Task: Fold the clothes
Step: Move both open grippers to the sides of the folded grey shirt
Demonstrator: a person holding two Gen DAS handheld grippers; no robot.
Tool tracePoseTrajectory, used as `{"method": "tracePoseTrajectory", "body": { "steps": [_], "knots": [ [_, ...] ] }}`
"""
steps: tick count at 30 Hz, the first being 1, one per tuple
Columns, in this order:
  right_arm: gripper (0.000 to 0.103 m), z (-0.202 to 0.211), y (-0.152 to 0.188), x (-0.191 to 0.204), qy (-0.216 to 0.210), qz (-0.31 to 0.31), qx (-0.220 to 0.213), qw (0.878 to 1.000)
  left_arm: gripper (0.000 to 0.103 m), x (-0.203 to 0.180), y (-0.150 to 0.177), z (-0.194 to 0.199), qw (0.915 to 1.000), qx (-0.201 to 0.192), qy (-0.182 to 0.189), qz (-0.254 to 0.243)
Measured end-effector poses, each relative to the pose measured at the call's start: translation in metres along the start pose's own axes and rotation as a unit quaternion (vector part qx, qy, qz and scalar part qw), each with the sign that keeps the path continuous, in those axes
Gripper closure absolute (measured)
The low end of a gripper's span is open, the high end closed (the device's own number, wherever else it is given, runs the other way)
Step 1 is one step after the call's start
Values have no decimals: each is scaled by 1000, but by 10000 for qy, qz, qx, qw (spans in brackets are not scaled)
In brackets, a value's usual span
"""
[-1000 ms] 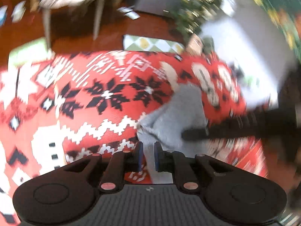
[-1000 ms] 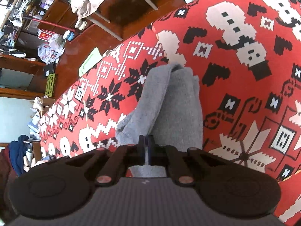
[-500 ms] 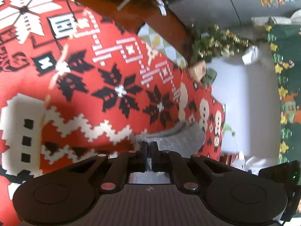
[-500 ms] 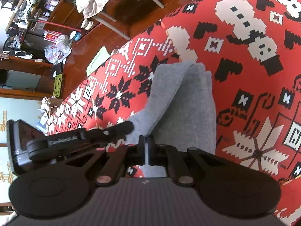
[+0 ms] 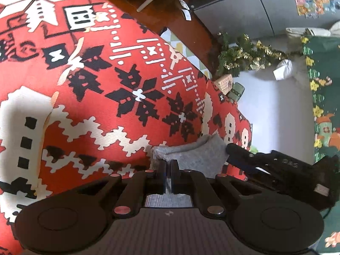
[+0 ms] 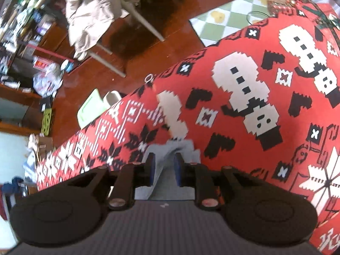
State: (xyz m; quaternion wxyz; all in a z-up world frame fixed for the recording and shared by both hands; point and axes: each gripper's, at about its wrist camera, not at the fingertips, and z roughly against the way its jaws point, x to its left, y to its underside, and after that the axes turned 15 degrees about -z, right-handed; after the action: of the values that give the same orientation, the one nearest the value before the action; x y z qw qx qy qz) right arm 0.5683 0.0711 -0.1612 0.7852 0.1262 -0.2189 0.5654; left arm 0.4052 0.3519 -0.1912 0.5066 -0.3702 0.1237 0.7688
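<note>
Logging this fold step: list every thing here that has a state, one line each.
Left gripper: jaws shut on the grey garment.
Right gripper: jaws open, astride the garment.
Grey garment: folded over, lying on the cloth.
Red patterned cloth: spread flat.

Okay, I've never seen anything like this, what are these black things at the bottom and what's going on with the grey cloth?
These are two handheld tongs; a person holds one in each hand, with a camera on each looking along its fingers. So one picture is from the left tongs, the other from the right tongs. Both look down at a red patterned cloth covering the work surface, with a small grey garment lying on it. The left tongs are pinched shut on the garment's edge. The right tongs are open, with the grey fabric lying between the fingers, so they are not gripping it. In the left picture the right tongs appear as the black shape at the right.
</note>
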Motion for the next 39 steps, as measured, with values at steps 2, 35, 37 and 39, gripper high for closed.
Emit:
{"method": "tracePoseTrajectory", "body": {
  "steps": [2,35,37,39],
  "knots": [
    [100,-3,2,-1,102,89,-81,9999,99,4,-1,4,9997,-185,9,132],
    [47,64,99,-13,500,1547,-533,9853,70,-73,60,30,9622,209,-1619,-2182],
    [29,71,110,-19,551,1614,-661,9831,60,-76,69,35,9589,129,-1705,-2265],
    [14,78,119,-25,601,1674,-804,9808,52,-76,77,39,9606,27,-1701,-2199]
  ]
}}
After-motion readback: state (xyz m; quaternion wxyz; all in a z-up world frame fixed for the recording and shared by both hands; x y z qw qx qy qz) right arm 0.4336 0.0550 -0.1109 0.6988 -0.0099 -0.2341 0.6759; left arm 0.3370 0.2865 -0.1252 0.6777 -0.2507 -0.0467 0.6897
